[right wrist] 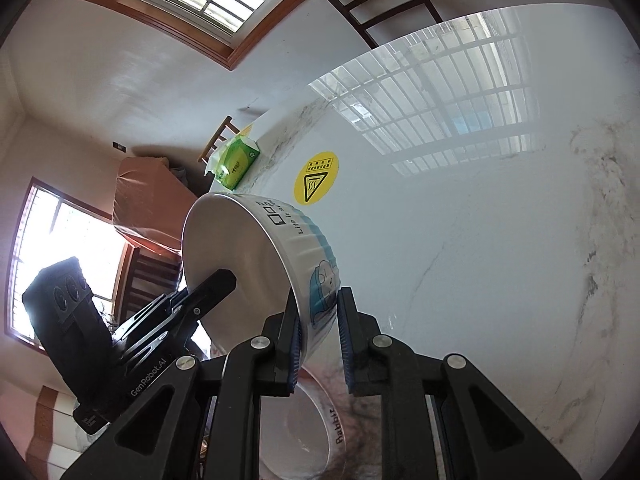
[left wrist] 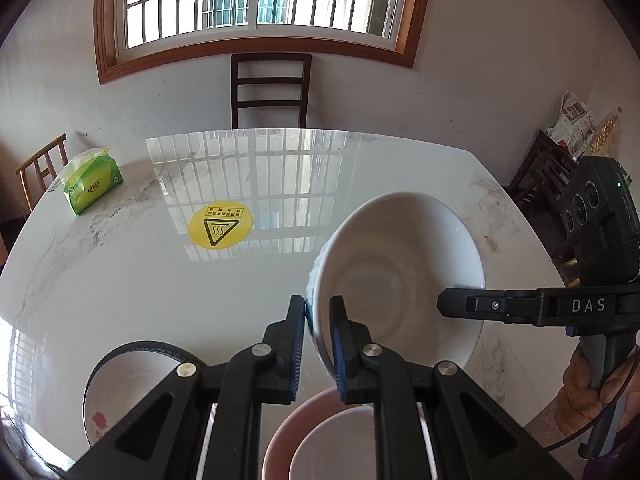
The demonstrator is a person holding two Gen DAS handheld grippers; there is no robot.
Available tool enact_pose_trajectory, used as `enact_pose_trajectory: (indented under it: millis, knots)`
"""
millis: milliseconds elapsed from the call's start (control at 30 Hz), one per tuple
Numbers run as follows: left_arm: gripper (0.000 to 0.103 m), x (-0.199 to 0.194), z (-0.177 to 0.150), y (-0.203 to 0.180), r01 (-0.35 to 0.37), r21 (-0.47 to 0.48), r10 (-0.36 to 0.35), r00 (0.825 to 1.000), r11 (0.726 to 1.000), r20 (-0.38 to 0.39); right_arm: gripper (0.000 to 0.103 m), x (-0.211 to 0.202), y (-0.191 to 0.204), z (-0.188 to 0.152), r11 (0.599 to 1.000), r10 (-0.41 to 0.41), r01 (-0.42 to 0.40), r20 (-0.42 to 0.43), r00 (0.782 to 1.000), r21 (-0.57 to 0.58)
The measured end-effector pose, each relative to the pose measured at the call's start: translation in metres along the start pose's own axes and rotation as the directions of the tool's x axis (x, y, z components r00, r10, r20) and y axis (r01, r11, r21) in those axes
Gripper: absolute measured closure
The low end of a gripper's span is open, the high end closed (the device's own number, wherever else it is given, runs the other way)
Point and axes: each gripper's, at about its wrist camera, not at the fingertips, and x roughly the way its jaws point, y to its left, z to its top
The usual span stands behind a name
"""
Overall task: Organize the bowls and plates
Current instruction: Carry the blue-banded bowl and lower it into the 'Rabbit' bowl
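Observation:
A white bowl (left wrist: 400, 276) with a blue rabbit print (right wrist: 280, 256) hangs tilted above the white marble table (left wrist: 140, 280), held by both grippers. My left gripper (left wrist: 318, 340) is shut on its near-left rim. My right gripper (left wrist: 444, 304) comes in from the right and clamps the opposite rim. In the right wrist view, my right gripper (right wrist: 318, 332) pinches the printed wall, and my left gripper (right wrist: 226, 280) reaches into the bowl's far side. Below lie a dark-rimmed bowl (left wrist: 128, 380), a white bowl (left wrist: 332, 448) inside a pink dish (left wrist: 280, 440), and a bowl marked "Rabbit" (right wrist: 312, 432).
A green tissue pack (left wrist: 94, 186) lies at the table's far left, with a yellow heat-warning sticker (left wrist: 220, 224) near the middle. A dark chair (left wrist: 271, 90) stands beyond the far edge under the window. A person's hand (left wrist: 592, 392) grips the right handle.

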Motion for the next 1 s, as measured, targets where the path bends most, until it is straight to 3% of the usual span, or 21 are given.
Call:
enact_pose_trajectory:
  millis: [433, 1000]
  knots:
    - [0.09, -0.041, -0.053, -0.005, 0.015, 0.014, -0.015, 1.0, 1.0, 0.003, 0.086, -0.009, 0.011, -0.063, 1.0, -0.004, 0.004, -0.027, 1.0, -0.004]
    - [0.09, -0.068, -0.093, 0.007, 0.01, 0.005, -0.01, 1.0, 1.0, -0.025, 0.085, -0.012, 0.038, -0.108, 0.999, -0.032, 0.03, -0.054, 0.998, -0.038]
